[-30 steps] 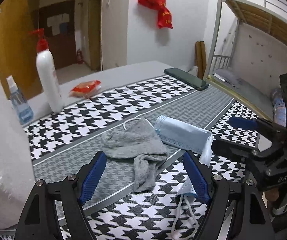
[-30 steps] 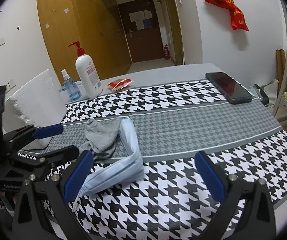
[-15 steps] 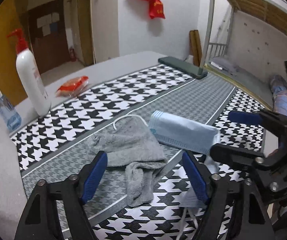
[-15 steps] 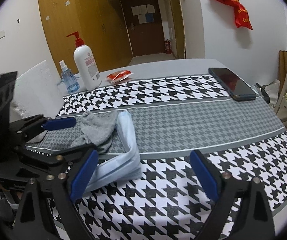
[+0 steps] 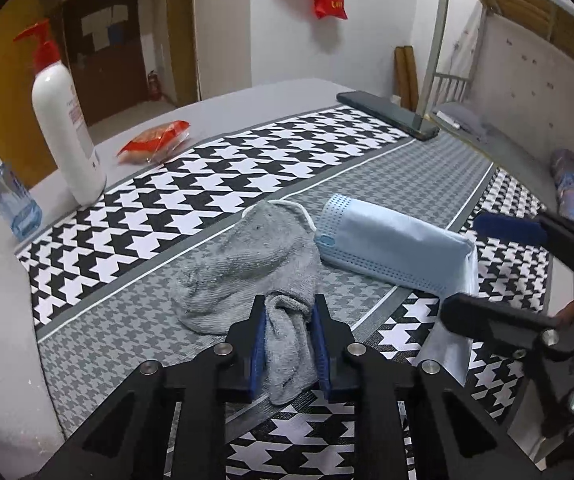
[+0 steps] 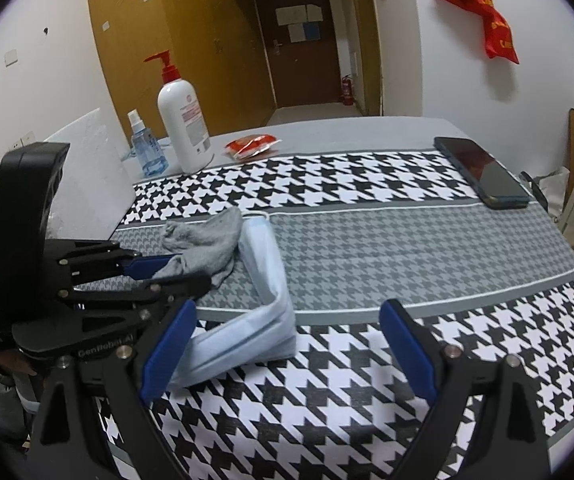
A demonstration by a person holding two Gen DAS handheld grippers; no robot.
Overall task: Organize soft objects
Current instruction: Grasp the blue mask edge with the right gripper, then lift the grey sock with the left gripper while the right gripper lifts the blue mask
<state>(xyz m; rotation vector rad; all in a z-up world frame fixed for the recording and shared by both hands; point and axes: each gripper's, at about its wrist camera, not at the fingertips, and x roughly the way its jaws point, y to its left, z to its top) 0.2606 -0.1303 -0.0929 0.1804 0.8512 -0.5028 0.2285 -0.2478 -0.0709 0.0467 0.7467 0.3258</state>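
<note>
A crumpled grey sock [image 5: 247, 264] lies on the houndstooth tablecloth [image 5: 387, 160]; it also shows in the right wrist view [image 6: 207, 244]. My left gripper [image 5: 289, 312] is shut on the sock's near end; it also shows in the right wrist view [image 6: 179, 270]. A folded light blue face mask [image 5: 391, 248] lies just right of the sock, touching it, and shows in the right wrist view [image 6: 263, 280]. My right gripper [image 6: 287, 344] is open and empty, its jaws either side of the mask's near fold; it also shows in the left wrist view [image 5: 483, 264].
A white pump bottle [image 5: 67, 136], a small blue spray bottle [image 5: 11, 196] and a red snack packet [image 5: 155, 142] stand at the far left. A dark phone [image 5: 387, 114] lies at the far right edge. A white foam block [image 6: 83, 168] stands at the left.
My left gripper has moved forward and closed from wide open onto the sock's near end. My right gripper has edged closer to the mask and stayed open.
</note>
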